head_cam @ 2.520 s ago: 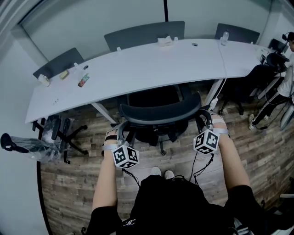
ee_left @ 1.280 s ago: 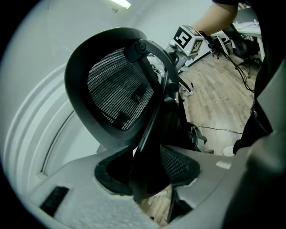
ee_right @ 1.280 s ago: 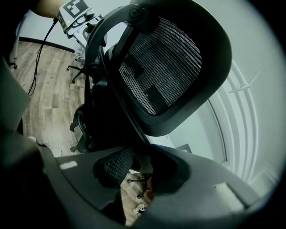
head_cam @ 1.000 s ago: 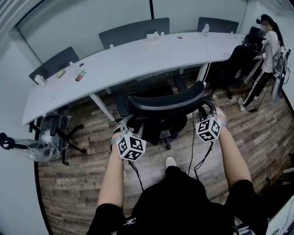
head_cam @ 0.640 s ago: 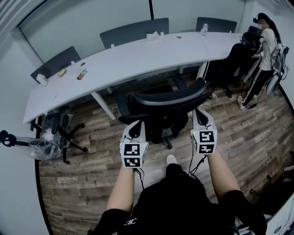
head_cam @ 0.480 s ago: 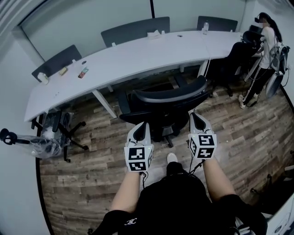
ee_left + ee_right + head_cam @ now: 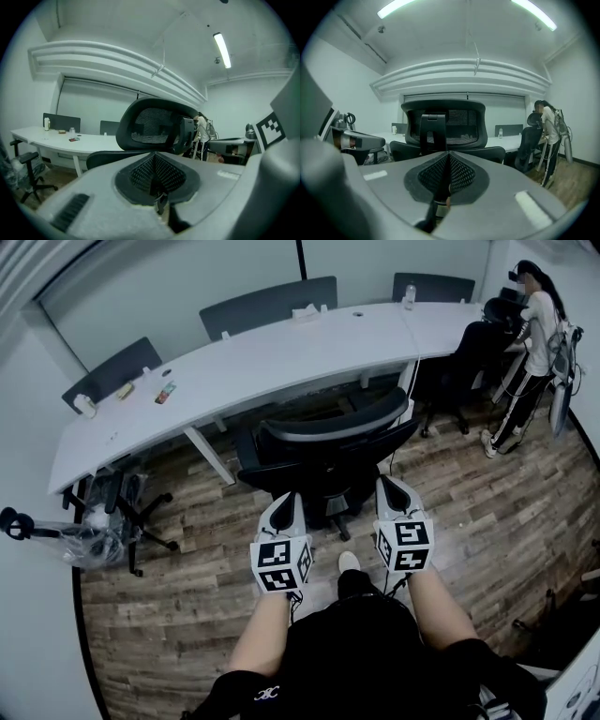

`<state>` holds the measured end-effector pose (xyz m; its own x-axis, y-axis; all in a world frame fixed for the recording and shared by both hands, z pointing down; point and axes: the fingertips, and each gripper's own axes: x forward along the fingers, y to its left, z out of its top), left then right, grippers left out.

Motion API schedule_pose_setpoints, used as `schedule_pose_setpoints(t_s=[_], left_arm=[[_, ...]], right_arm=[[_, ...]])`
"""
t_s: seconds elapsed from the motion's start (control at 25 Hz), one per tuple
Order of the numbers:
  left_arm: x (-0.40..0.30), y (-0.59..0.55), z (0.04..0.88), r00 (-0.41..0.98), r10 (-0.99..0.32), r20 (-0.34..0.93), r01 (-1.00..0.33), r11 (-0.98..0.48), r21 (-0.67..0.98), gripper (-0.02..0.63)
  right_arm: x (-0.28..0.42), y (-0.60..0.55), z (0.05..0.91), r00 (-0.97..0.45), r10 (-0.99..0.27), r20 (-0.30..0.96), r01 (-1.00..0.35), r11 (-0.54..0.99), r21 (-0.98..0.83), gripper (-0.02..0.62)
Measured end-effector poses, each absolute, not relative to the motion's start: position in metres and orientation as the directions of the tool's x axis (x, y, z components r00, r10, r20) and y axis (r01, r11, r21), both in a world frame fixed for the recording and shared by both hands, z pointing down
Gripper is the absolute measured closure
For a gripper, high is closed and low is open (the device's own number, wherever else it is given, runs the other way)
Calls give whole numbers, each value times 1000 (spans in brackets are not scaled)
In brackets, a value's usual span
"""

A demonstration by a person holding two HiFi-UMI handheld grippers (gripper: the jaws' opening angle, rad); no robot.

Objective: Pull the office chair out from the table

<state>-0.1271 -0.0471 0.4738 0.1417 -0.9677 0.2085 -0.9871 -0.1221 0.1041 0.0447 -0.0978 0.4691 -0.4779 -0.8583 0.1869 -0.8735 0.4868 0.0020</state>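
The black mesh office chair [image 7: 328, 446] stands out from the white curved table [image 7: 234, 371], its back towards me. Both grippers hang just behind the backrest, apart from it. My left gripper [image 7: 290, 495] is shut with nothing in it, and so is my right gripper [image 7: 387, 482]. In the left gripper view the shut jaws [image 7: 154, 159] point at the backrest [image 7: 157, 129], a little to its left. From the right gripper [image 7: 449, 157] the chair [image 7: 445, 123] is seen straight on, backrest and lumbar post filling the middle.
Another black chair [image 7: 127, 507] stands at the table's left end beside a plastic-wrapped object [image 7: 56, 535]. A person [image 7: 536, 320] stands at the right by a further chair [image 7: 459, 357]. Small items [image 7: 169, 392] lie on the tabletop. Wood floor surrounds me.
Both grippers have come off the sides of the chair's backrest, rolled upright, shut, and drawn back towards me. The chair has rolled out from under the table.
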Motion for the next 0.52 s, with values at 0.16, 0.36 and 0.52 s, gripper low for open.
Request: schedule_pose_setpoints(t_s=[0.16, 0.36, 0.52], left_arm=[[-125, -46, 476, 130, -969, 212, -991, -117, 69, 597], [-124, -47, 478, 124, -967, 223, -992, -117, 44, 597], [-123, -48, 478, 124, -967, 224, -992, -119, 37, 597]], right_arm=[[42, -94, 472, -484, -855, 189, -869, 494, 8, 589], [37, -95, 467, -485, -856, 177, -868, 495, 19, 589], [33, -97, 466, -487, -856, 171, -867, 498, 20, 589]])
